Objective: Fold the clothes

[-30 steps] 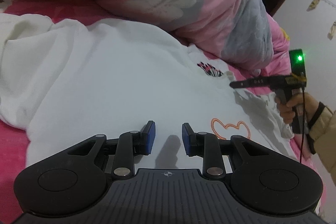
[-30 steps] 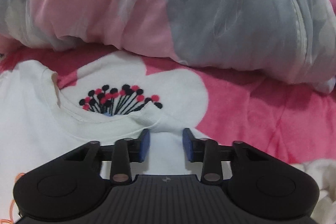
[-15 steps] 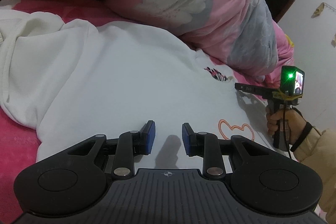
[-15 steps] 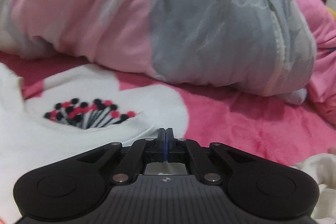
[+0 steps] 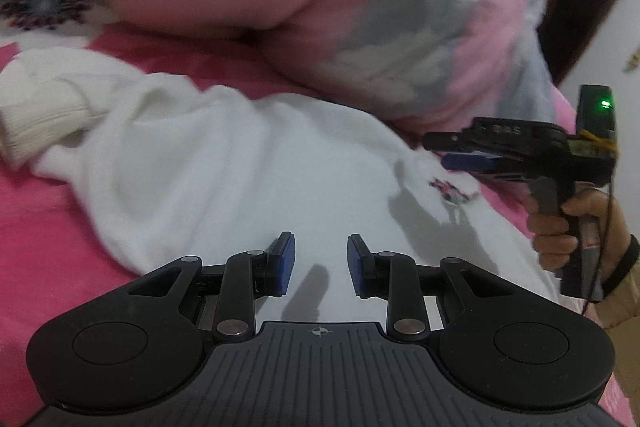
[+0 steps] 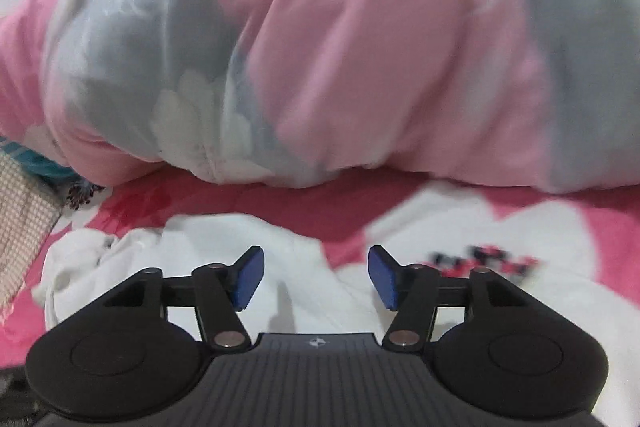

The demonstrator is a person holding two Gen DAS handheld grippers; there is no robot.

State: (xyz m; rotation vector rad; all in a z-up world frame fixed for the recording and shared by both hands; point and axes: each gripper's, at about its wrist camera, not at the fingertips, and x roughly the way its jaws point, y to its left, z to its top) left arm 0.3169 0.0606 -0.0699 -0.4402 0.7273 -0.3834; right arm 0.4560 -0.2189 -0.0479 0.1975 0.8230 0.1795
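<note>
A white sweatshirt (image 5: pixel 240 163) lies spread on the pink bed, one ribbed cuff (image 5: pixel 36 119) bunched at the left. My left gripper (image 5: pixel 321 261) is open and empty, just above the shirt's near part. My right gripper (image 6: pixel 316 277) is open and empty over the shirt's far edge (image 6: pixel 240 247); it also shows in the left wrist view (image 5: pixel 452 151), held in a hand above the neck area with a small flower print (image 5: pixel 450 189).
A big pink and grey duvet (image 5: pixel 360 27) is heaped along the far side of the bed (image 6: pixel 340 47). The pink floral sheet (image 5: pixel 36 227) shows at the left. A checked cloth (image 6: pixel 20 227) lies at the far left.
My right gripper was shut half a second ago and has opened wide; it has swung left over the shirt. The left view has shifted left, showing the bunched cuff.
</note>
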